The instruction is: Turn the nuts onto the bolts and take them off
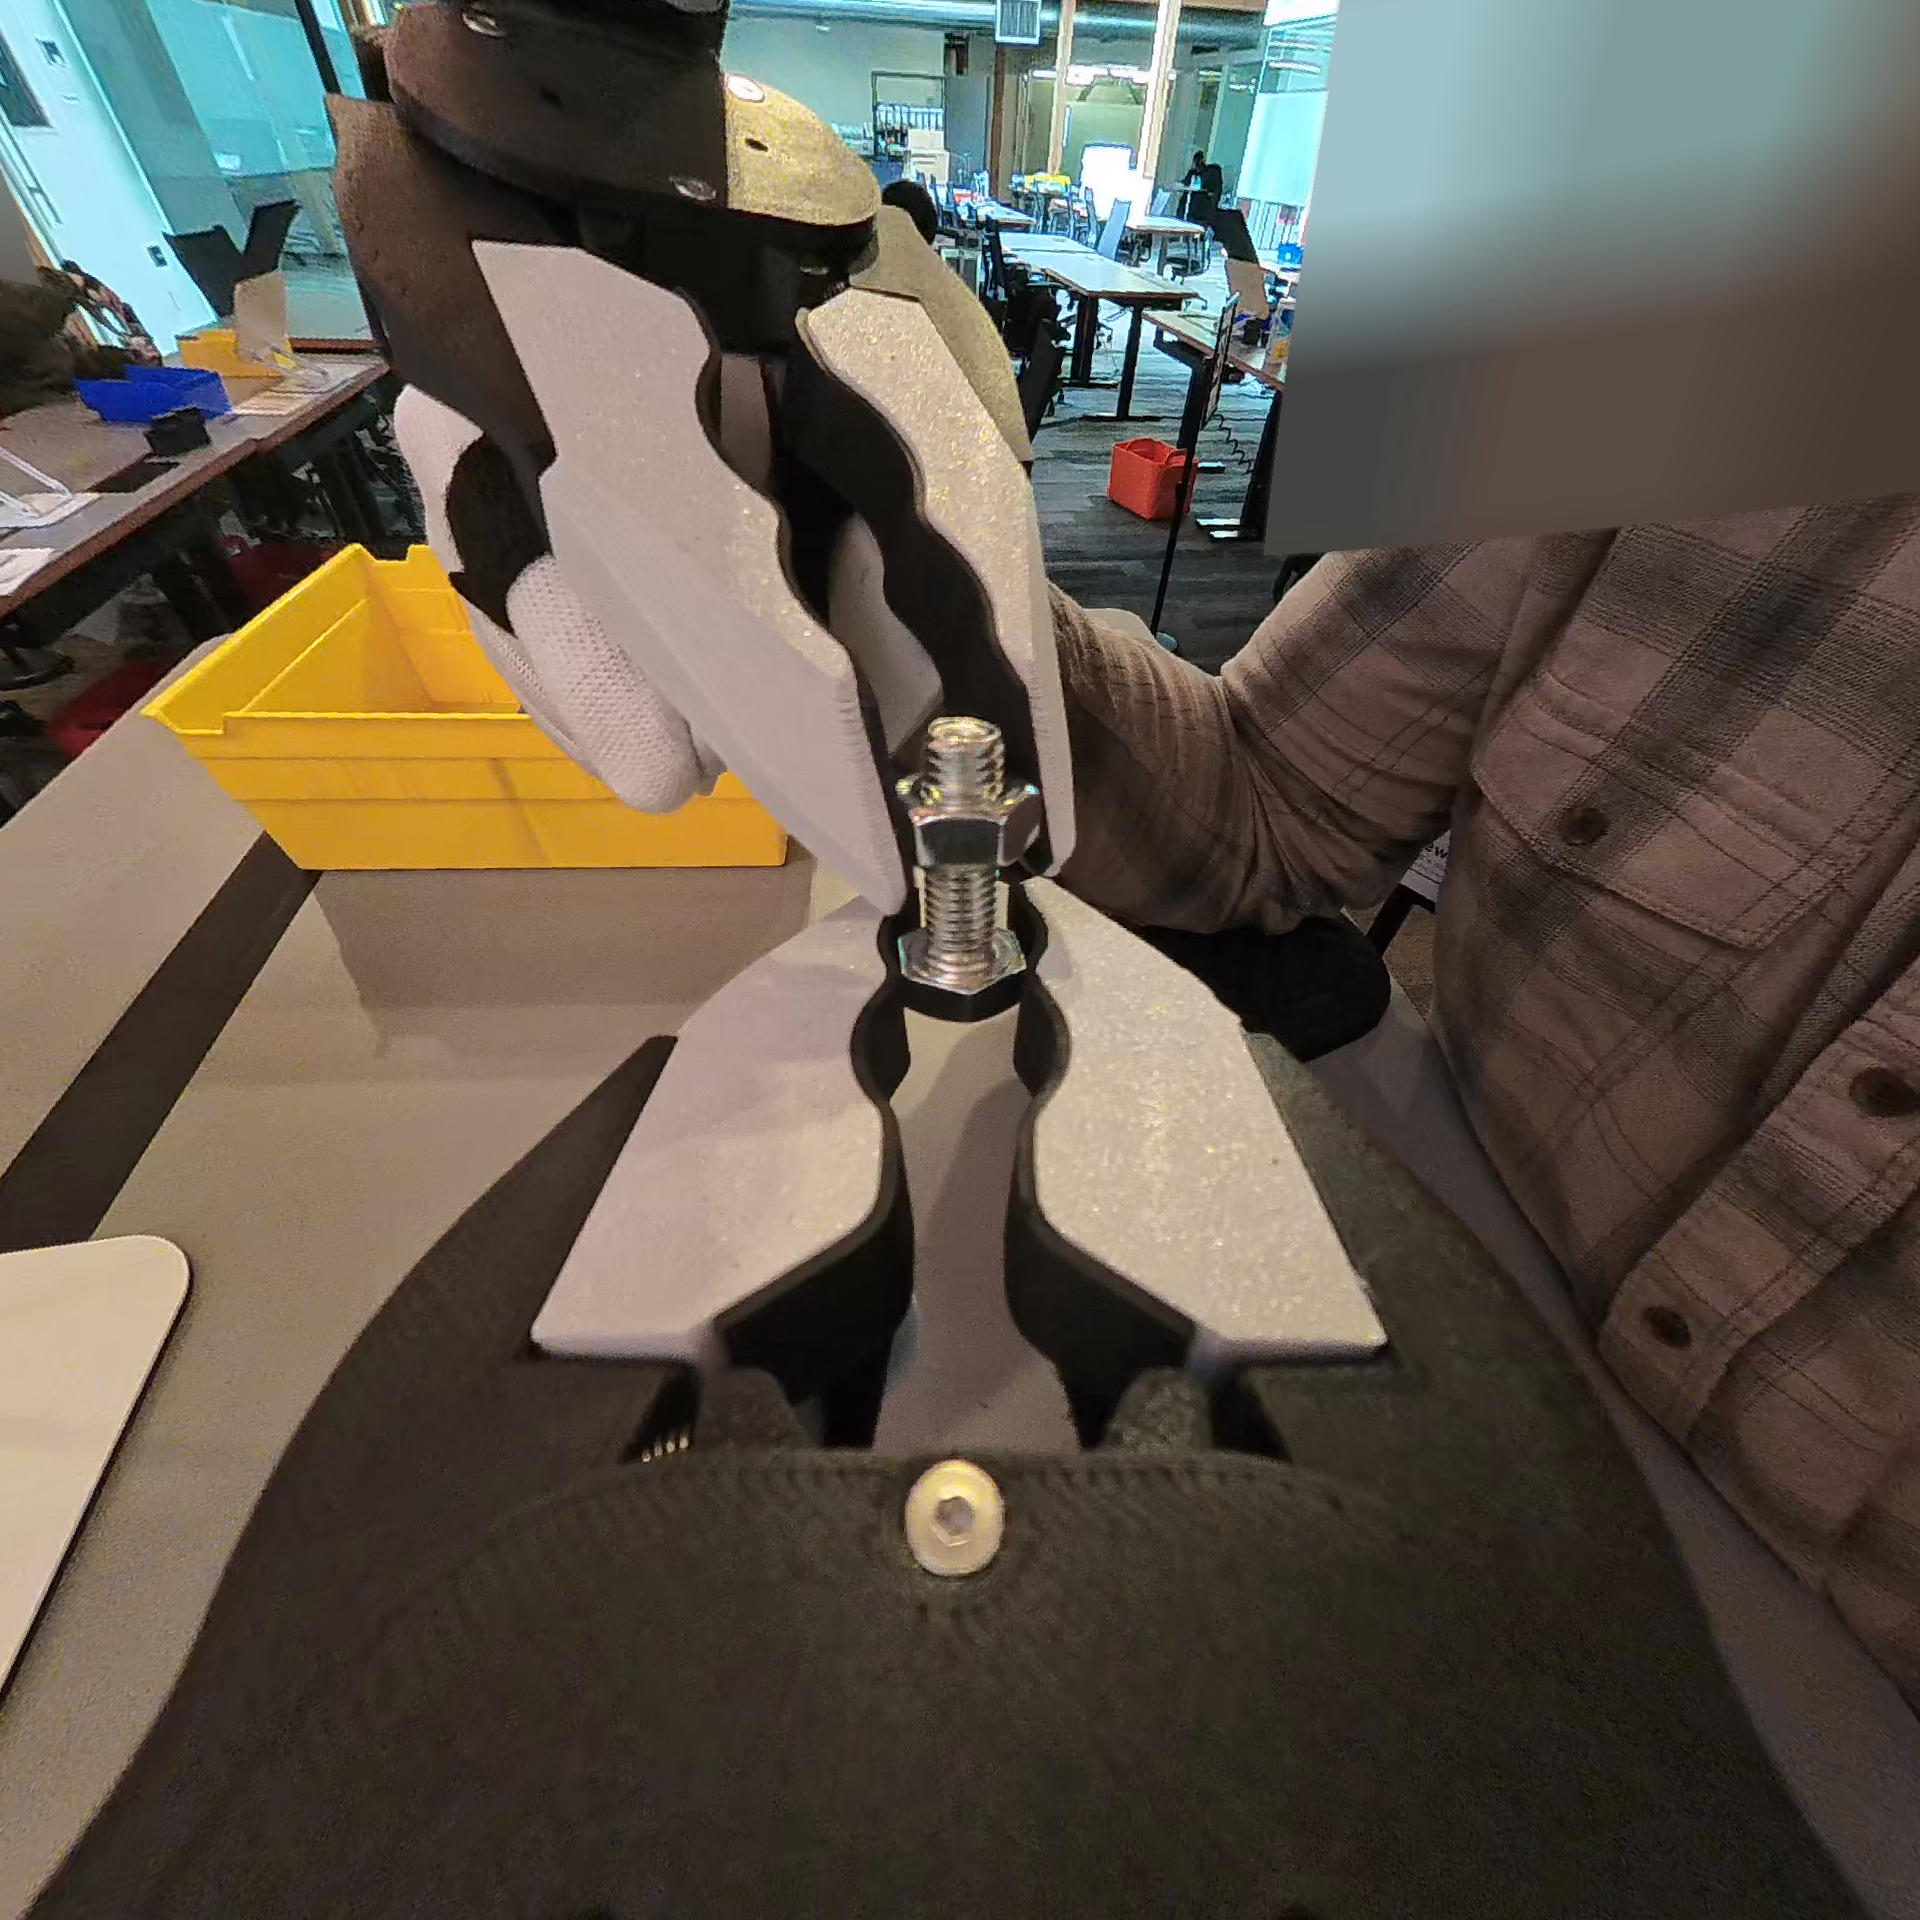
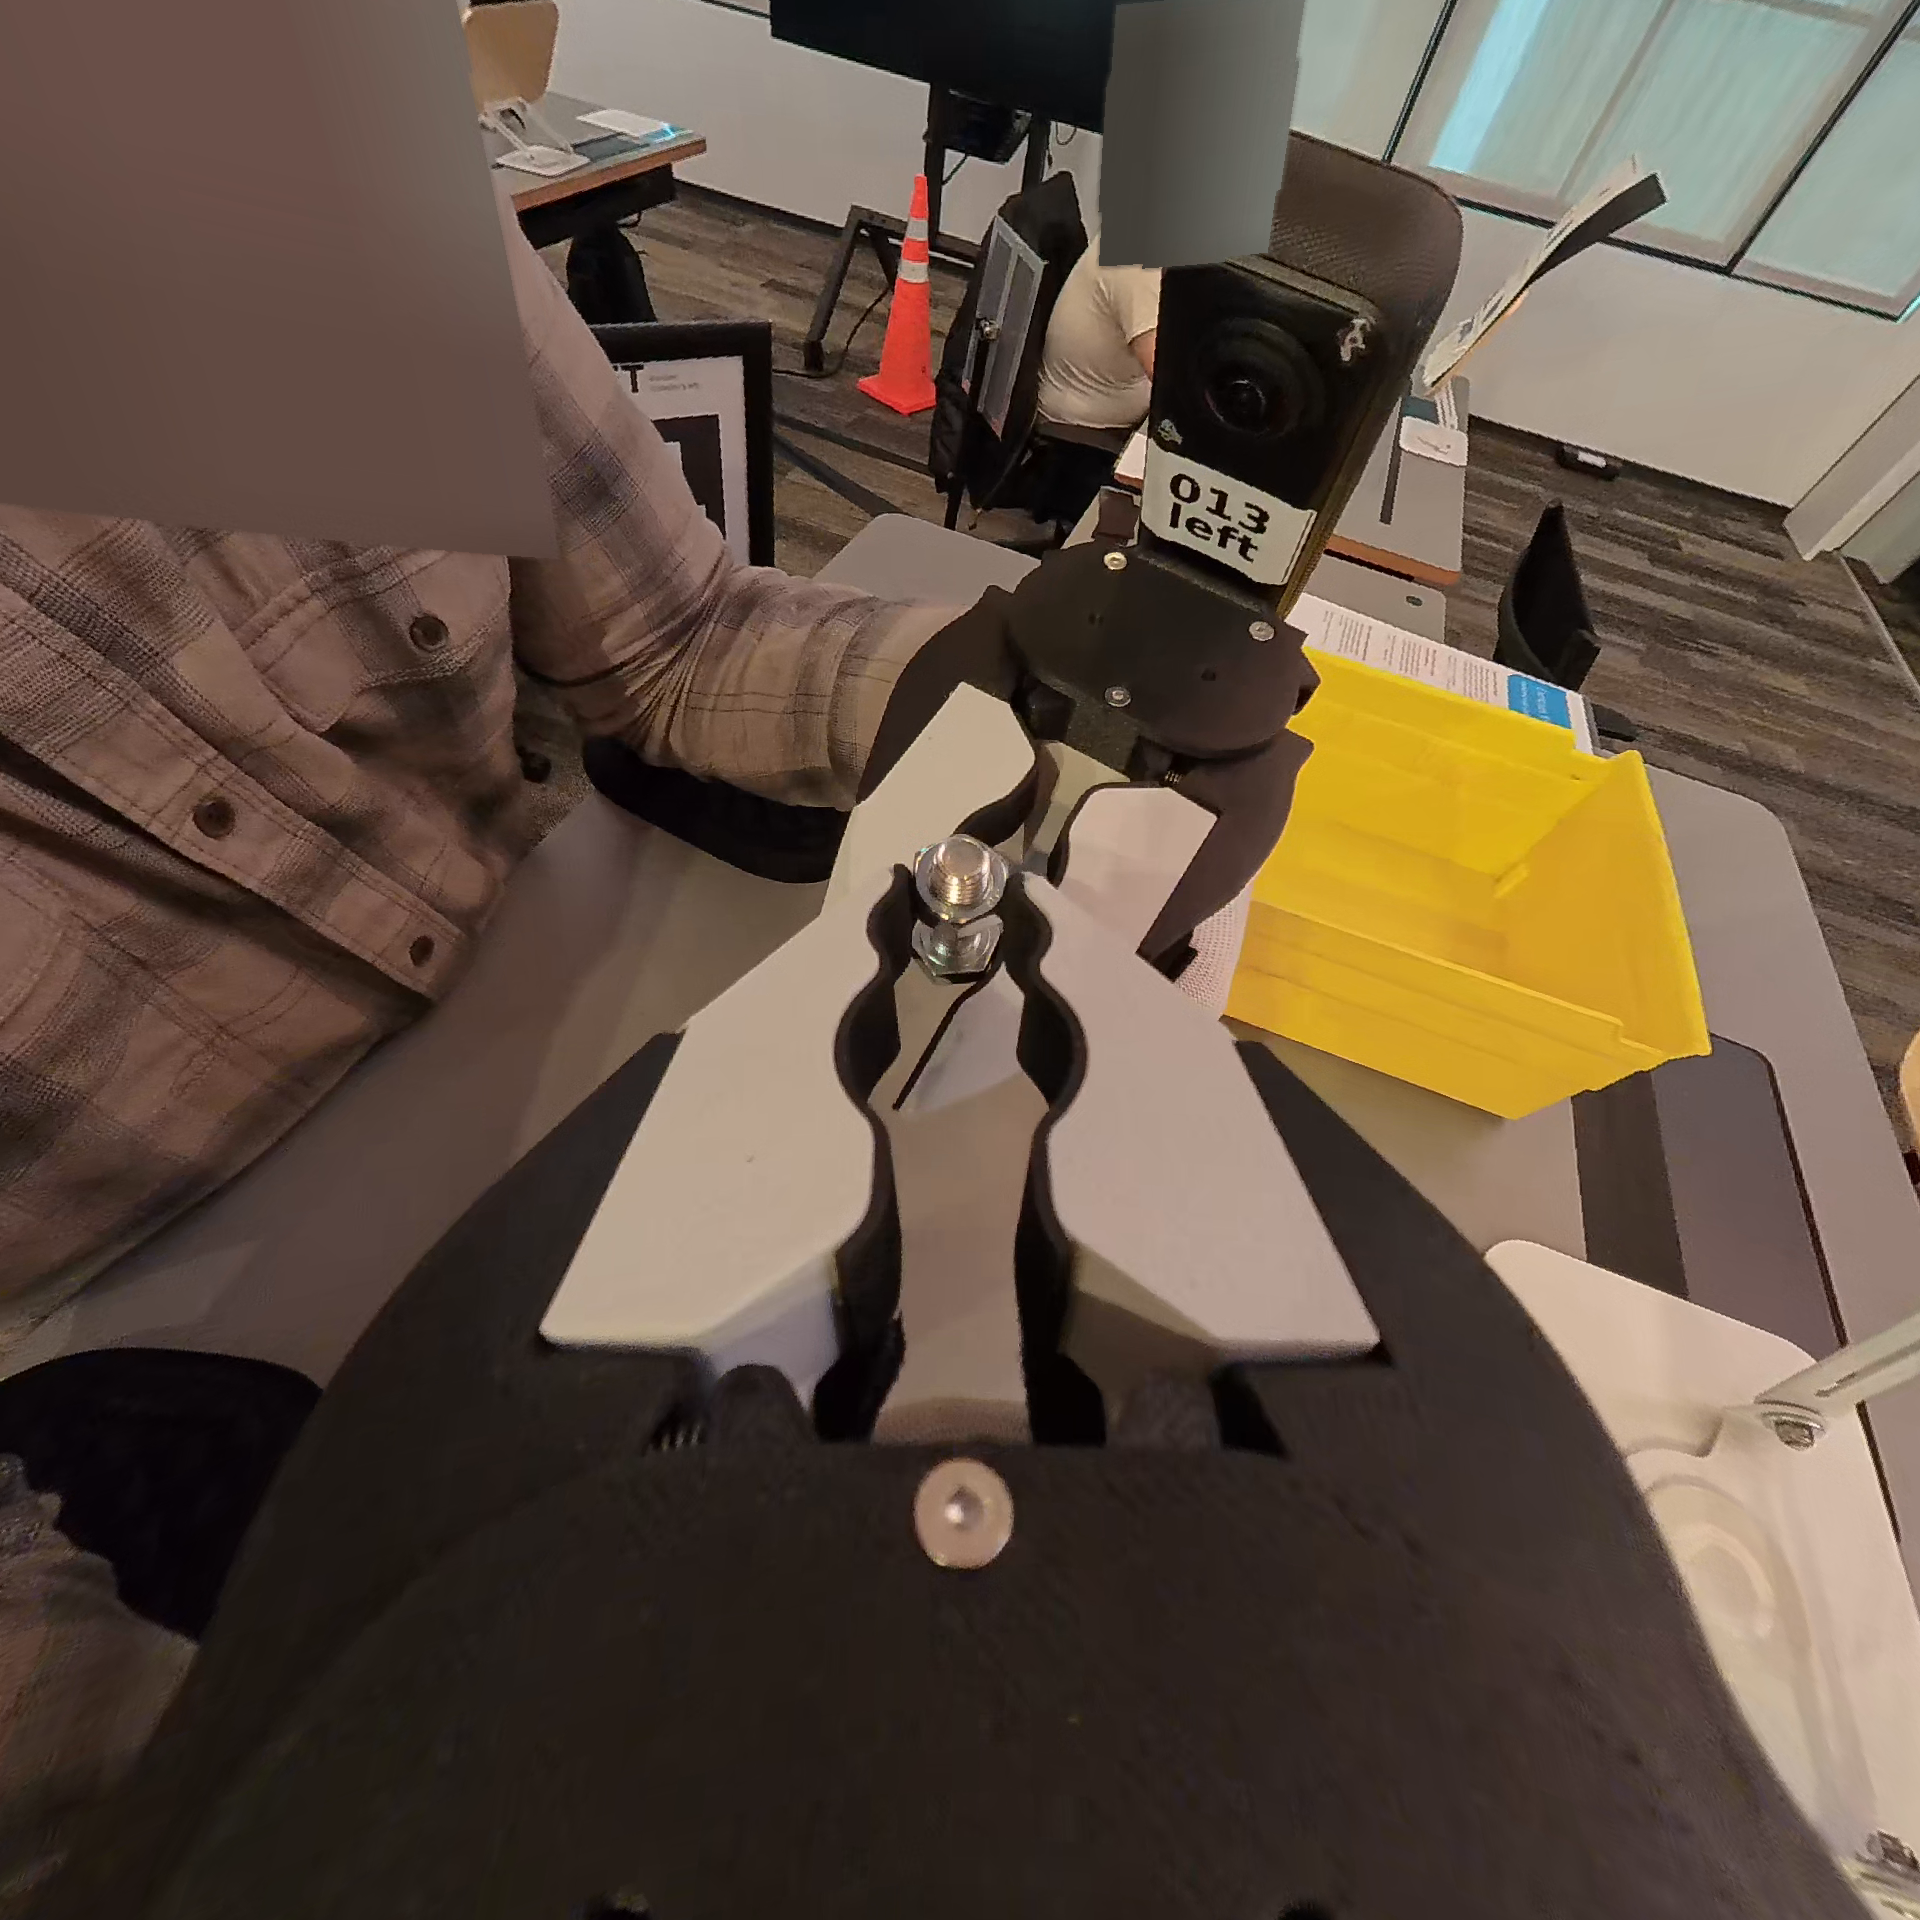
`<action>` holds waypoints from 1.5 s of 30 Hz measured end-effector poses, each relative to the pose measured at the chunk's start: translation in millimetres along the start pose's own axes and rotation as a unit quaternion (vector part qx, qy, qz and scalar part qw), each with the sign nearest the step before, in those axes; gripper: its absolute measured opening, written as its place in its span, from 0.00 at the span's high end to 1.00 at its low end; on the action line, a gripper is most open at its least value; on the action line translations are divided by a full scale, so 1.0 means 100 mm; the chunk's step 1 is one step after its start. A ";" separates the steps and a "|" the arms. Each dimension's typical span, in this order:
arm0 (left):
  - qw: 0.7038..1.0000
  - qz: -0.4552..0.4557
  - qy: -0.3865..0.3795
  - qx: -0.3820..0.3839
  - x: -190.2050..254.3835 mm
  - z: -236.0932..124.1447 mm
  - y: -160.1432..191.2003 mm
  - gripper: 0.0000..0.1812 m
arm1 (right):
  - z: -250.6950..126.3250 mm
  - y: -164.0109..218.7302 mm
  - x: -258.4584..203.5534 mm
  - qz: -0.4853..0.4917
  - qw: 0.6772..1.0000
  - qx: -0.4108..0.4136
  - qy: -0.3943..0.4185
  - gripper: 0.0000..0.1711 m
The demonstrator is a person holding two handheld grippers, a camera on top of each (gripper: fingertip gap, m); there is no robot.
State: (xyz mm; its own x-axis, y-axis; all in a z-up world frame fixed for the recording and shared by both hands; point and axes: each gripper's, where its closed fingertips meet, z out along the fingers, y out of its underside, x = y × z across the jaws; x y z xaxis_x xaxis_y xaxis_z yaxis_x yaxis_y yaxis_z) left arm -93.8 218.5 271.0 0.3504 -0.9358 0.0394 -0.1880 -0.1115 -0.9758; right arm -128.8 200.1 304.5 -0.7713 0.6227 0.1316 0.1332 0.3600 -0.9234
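From the left wrist camera we look forward along our own grey fingers [image 1: 790,1122], close on the bolt [image 1: 964,883], facing a plaid-shirted person [image 1: 1621,935] and the open office behind. The right wrist camera sits just as near the bolt [image 2: 956,914] — but faces back the other way, straight at the left gripper's camera [image 2: 1252,384]. Both views share the bolt and the yellow bin [image 1: 416,748] [image 2: 1455,935].
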 end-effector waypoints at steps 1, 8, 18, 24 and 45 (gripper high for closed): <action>1.000 0.000 0.002 0.001 0.01 0.00 0.00 0.91 | 0.00 0.00 0.00 0.000 1.000 0.001 -0.001 0.91; 1.000 0.002 -0.008 0.010 -0.03 -0.01 -0.03 0.90 | -0.02 -0.01 0.00 0.000 1.000 0.000 0.004 0.91; 1.000 0.010 -0.022 0.011 -0.06 -0.02 -0.04 0.92 | -0.03 0.00 0.03 0.005 1.000 -0.001 0.011 0.91; 0.999 0.005 -0.037 0.018 -0.13 -0.04 -0.05 0.92 | -0.05 -0.02 0.10 0.011 1.000 0.006 0.029 0.91; 0.988 -0.053 -0.124 0.075 -0.54 -0.16 -0.13 0.92 | -0.25 -0.02 0.62 0.054 0.987 0.063 0.137 0.78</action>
State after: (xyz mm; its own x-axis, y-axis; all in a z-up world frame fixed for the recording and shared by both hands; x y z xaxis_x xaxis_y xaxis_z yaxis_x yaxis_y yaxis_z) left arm -125.2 264.9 285.3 0.5786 -0.8085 0.1075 -0.0066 -0.1365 -0.9906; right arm -161.8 255.5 323.7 -0.5567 0.8239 0.1059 0.1135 0.2018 -0.9728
